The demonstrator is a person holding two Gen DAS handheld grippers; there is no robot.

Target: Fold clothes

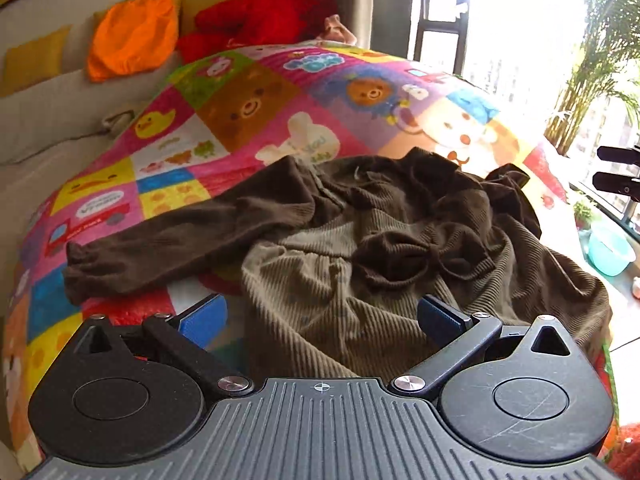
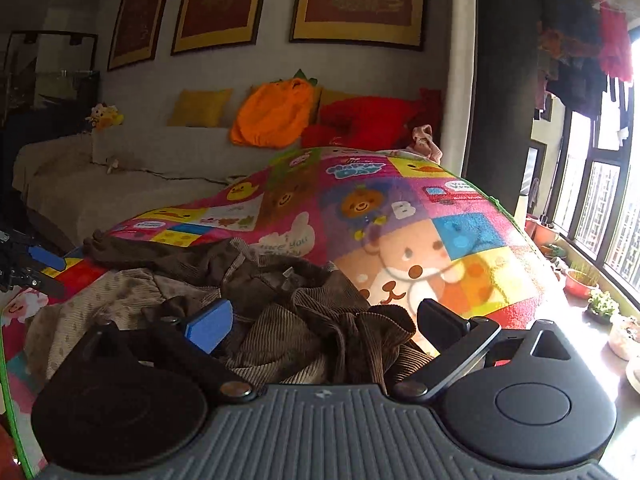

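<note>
A crumpled brown corduroy garment [image 1: 360, 240] lies on a colourful cartoon blanket [image 1: 248, 92]. One dark sleeve [image 1: 168, 240] stretches out to the left. My left gripper [image 1: 322, 316] is open, just above the garment's near edge, holding nothing. In the right wrist view the same garment [image 2: 280, 312] lies bunched in front of my right gripper [image 2: 326, 322], which is open and empty over its right side. The right gripper's fingers [image 1: 618, 172] show at the right edge of the left wrist view. The left gripper [image 2: 32, 268] shows at the far left of the right wrist view.
A grey sofa [image 2: 120, 184] stands behind with yellow cushions, an orange plush [image 2: 272, 116] and a red plush [image 2: 368, 120]. Windows [image 2: 600, 208] and potted plants [image 2: 580, 276] line the right side. A teal basin [image 1: 610, 250] sits on the floor.
</note>
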